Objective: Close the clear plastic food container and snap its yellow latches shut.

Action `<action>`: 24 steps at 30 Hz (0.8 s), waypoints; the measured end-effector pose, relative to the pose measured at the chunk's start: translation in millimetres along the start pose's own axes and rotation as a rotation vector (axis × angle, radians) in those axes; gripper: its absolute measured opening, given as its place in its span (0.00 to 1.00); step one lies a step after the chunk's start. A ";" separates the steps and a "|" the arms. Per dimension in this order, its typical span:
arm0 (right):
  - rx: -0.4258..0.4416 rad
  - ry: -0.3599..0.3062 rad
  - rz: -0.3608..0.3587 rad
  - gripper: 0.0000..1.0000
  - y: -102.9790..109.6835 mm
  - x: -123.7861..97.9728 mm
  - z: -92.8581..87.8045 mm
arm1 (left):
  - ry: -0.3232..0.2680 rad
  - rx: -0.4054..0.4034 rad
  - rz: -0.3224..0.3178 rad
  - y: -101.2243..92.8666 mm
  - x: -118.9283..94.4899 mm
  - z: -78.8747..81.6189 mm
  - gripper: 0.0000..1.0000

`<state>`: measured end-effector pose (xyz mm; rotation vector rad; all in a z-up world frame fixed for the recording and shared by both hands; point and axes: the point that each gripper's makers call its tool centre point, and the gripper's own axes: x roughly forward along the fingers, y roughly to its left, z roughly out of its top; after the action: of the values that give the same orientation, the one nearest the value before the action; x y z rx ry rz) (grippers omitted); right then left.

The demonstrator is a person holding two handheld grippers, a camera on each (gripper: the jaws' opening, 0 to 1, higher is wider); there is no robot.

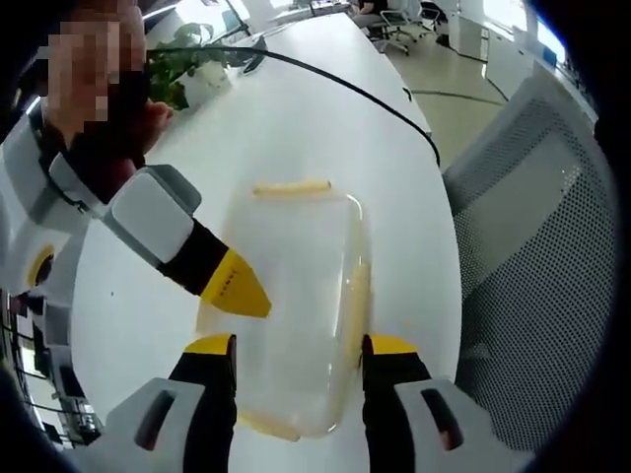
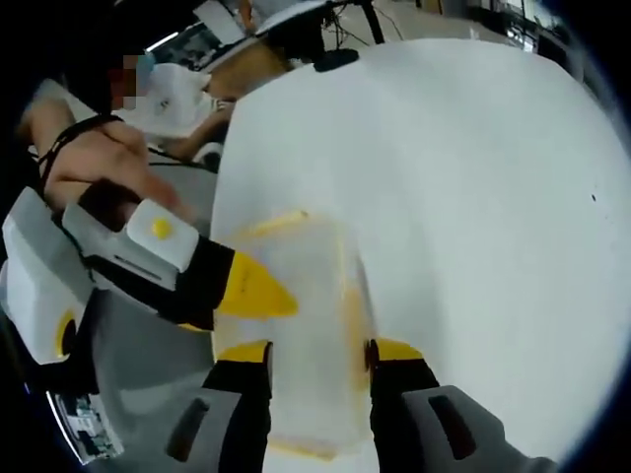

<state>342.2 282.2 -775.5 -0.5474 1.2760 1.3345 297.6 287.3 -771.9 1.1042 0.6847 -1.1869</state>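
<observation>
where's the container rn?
On the white table, between the left gripper's open jaws in the left gripper view; the right gripper reaches in at its left edge.

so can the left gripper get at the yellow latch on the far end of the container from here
Probably yes. The left gripper straddles the clear plastic food container, jaws open, and nothing lies between it and the far yellow latch; the right gripper sits off to the side.

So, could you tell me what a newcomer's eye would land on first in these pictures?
First, the clear plastic container with yellow latches, lying on the white table between the left gripper's open yellow-tipped jaws. Next, the right gripper reaching in from the left of the left gripper view, its yellow tip at the container's edge. A grey mesh chair stands beside the table.
</observation>
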 end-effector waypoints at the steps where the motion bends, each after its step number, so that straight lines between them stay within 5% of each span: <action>1: 0.000 -0.001 -0.001 0.38 -0.1 -0.2 -0.1 | 0.001 0.004 -0.006 -0.5 -0.1 0.1 0.51; 6: -0.056 -0.021 -0.048 0.38 1.9 -3.2 1.4 | 0.005 0.034 -0.016 -0.8 -1.3 -0.5 0.51; 9: -0.073 -0.020 -0.059 0.39 3.6 -2.7 1.2 | 0.015 -0.004 -0.028 -2.8 1.7 -2.2 0.64; 13: -0.099 -0.007 -0.072 0.41 3.8 -2.4 -1.7 | 0.009 -0.021 -0.041 -5.0 0.3 -1.1 0.66; 18: -0.114 -0.002 -0.088 0.54 2.7 -4.7 -5.0 | -0.003 -0.058 -0.060 -7.6 -0.2 0.8 0.77; 24: -0.134 -0.019 -0.100 0.57 5.5 -9.2 -1.8 | -0.007 -0.063 -0.073 -9.0 -1.3 2.1 0.80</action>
<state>338.7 278.2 -766.0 -0.6824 1.1347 1.3442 288.3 285.9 -772.8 1.0295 0.7568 -1.2226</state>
